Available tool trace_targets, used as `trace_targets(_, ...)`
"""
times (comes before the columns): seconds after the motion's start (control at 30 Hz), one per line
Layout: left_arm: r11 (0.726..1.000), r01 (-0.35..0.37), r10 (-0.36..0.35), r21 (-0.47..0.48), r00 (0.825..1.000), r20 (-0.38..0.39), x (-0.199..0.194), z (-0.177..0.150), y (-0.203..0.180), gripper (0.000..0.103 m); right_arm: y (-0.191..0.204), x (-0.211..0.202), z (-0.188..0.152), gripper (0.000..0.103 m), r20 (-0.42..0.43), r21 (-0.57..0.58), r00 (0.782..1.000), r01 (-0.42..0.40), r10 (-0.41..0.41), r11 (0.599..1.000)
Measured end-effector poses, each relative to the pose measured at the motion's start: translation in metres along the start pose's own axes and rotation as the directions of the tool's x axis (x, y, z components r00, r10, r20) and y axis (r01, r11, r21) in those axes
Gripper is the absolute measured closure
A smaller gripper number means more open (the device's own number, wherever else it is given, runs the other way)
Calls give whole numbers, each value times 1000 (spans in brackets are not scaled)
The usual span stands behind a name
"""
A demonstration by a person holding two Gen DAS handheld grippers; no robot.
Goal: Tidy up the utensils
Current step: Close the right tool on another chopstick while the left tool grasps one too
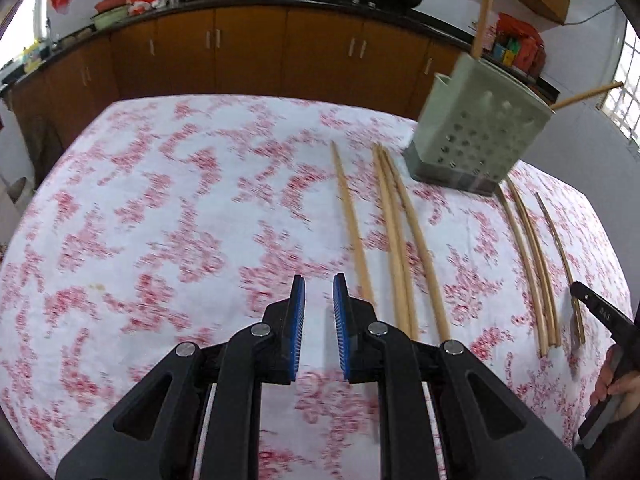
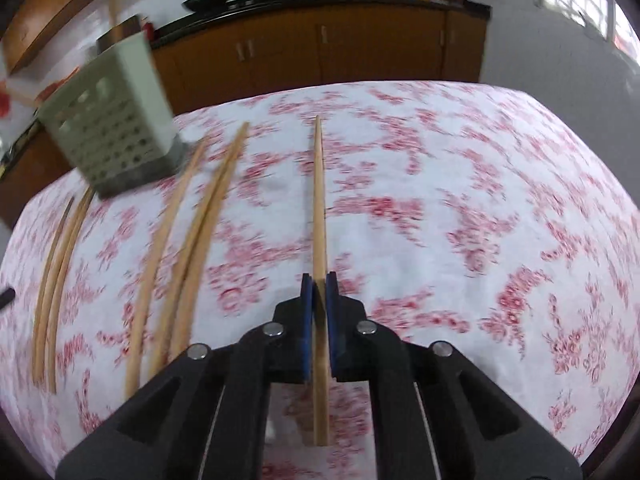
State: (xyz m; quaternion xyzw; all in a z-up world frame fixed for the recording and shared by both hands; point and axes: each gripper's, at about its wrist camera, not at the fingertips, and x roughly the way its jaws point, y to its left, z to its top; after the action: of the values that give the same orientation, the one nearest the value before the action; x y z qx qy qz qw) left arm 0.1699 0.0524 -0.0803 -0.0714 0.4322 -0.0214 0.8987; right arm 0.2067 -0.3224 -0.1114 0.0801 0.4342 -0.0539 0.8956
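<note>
Chopsticks [image 1: 394,236] lie lengthwise on the worktop [image 1: 160,208], which is covered in a red-flowered cloth. Left to right in the left wrist view: the left claw [image 1: 319,300] hovers spread with nothing between its pads; a single stick and a group of three lie just beside it; a pale perforated holder [image 1: 476,136] stands beyond with two sticks in it; three more sticks lie further right. The right claw [image 2: 319,296] is pinching one chopstick [image 2: 319,200] over the cloth.
</note>
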Motion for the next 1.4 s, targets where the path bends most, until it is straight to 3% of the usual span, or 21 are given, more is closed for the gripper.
trace_targets(0.2, 999, 37, -36, 27, 999, -26, 13, -5, -19, 87, 4, 0, -1, 95, 4, -35, 1000, -4, 4, 999)
trace_targets(0.47, 998, 16, -14, 56, 999, -46, 25, -11, -31, 88, 13, 4, 2, 95, 2, -67, 1000, -13, 13, 998)
trace_targets(0.53, 998, -4, 6, 64, 999, -41, 26, -11, -32, 92, 14, 4, 2, 95, 3, -73, 1000, -18, 18, 997)
trace_targets(0.8, 996, -91, 91, 1, 996, -25, 35, 6, 3, 95, 21, 6, 2, 95, 14, -107, 999, -35, 37, 994)
trace_targets(1.07, 993, -102, 101, 65, 995, 24, 34, 0, 1, 95, 21, 9, 5, 95, 17, -97, 999, -42, 44, 994)
trace_targets(1.4, 995, -86, 85, 52, 996, 21, 30, -3, 2, 94, 21, 7, 3, 95, 17, -104, 999, -36, 38, 994)
